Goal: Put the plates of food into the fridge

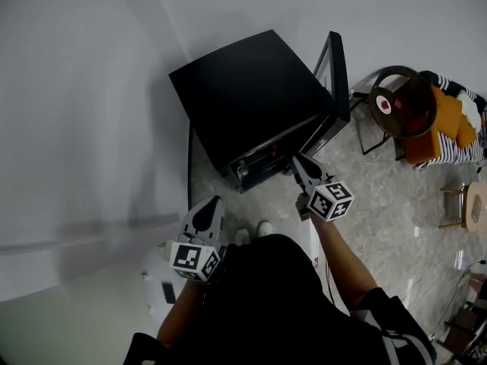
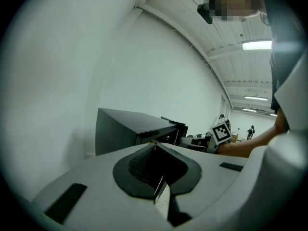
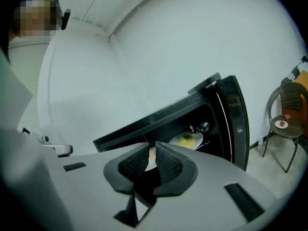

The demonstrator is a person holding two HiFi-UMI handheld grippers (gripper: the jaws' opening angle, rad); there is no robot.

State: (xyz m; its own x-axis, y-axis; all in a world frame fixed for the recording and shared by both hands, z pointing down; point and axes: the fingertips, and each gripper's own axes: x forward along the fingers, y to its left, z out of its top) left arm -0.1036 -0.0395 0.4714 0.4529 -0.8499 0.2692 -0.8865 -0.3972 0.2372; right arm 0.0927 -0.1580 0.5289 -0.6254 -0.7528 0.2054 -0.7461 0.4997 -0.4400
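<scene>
In fridge (image 3: pixel 159 113): 2 plates (image 3: pixel 186 141) w/ food (door (image 3: pixel 236 119) open)

Bare white walls (image 1: pixel 76 90) close me in on two sides, above a floor (image 1: pixel 396 226) of pale grey marbled tiles. Off to my right stands a dark metal-framed chair (image 1: pixel 399 101) with a round seat, orange and striped cloth (image 1: pixel 449 124) just beside it. Overhead, strip lights (image 2: pixel 257 44) glow on the white ceiling (image 2: pixel 192 13)
</scene>
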